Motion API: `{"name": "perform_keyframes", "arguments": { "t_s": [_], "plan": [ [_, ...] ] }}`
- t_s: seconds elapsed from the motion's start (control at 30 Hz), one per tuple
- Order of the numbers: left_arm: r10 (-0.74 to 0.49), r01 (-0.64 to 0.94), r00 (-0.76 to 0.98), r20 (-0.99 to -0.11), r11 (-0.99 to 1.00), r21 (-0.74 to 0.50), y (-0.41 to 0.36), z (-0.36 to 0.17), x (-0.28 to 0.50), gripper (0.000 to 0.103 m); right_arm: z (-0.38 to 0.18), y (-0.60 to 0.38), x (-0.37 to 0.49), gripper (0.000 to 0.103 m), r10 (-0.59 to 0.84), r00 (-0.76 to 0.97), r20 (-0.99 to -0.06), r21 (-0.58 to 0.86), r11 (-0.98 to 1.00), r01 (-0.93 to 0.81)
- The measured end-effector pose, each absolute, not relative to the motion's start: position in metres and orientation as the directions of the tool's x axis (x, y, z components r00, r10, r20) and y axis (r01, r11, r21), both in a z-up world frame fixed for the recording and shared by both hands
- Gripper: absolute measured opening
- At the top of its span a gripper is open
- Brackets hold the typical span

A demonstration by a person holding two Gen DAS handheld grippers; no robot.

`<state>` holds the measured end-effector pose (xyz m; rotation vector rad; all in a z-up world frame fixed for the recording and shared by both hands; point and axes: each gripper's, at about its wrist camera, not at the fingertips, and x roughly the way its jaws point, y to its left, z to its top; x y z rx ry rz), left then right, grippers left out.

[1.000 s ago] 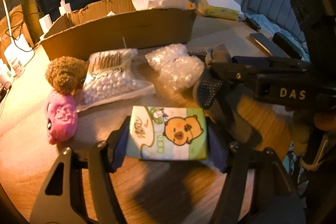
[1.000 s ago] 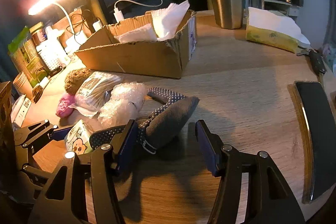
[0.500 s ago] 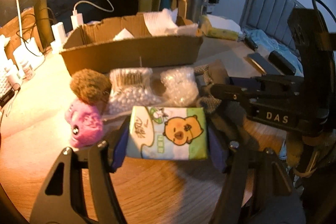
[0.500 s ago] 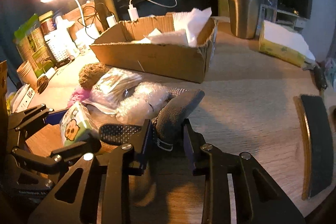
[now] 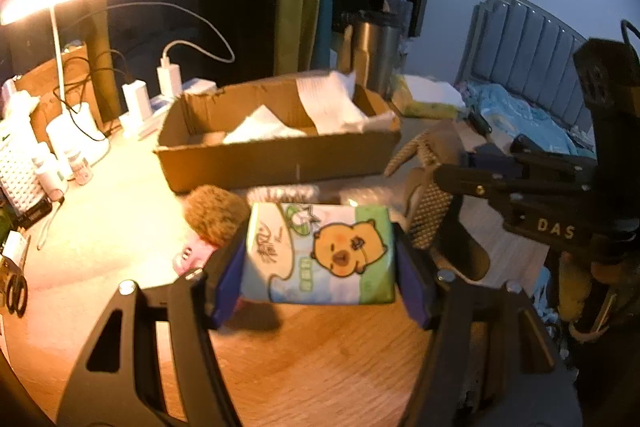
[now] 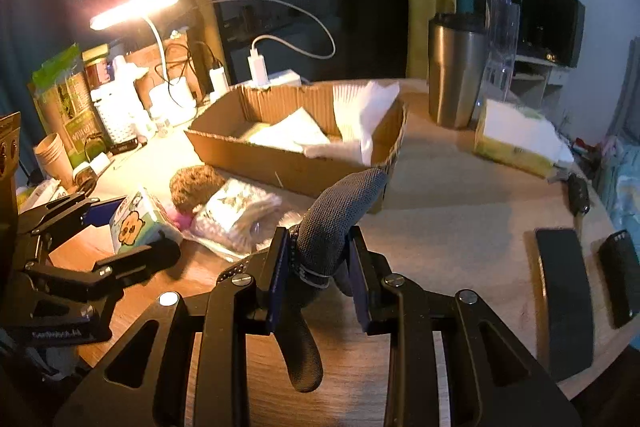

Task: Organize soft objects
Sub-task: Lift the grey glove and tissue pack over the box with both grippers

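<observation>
Right gripper (image 6: 318, 269): jaws closed within the last second onto the grey sock (image 6: 340, 219), now pinched at mid-length and raised off the table (image 6: 460, 227), toe up, cuff hanging below.

Left gripper (image 5: 318, 255): clamped as before on the tissue pack (image 5: 320, 253), likewise lifted clear since a second ago.

Judgement: both soft items are secured and in transit; the cardboard box (image 5: 276, 159) just beyond is the likely destination.

Left on the table: brown plush ball (image 6: 196, 187), pink plush toy (image 5: 192, 255), bag of white beads (image 6: 236, 217).

Surroundings: wooden table; lit desk lamp (image 6: 134, 9), steel tumbler (image 6: 456, 67), chargers, curtains, a bed at the right.
</observation>
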<state>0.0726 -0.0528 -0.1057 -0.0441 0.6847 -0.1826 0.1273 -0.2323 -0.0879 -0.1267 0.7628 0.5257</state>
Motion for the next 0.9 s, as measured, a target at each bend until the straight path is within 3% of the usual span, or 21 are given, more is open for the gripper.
{"name": "perform_keyframes", "arguments": {
  "t_s": [0.9],
  "plan": [
    [-0.094, 0.075, 0.863, -0.496, 0.996, -0.058, 0.012, -0.052, 0.115, 0.066, -0.028, -0.194, 0.157, 0.030, 0.420, 0.685, -0.596, 0.027, 0.862, -0.506]
  ]
}}
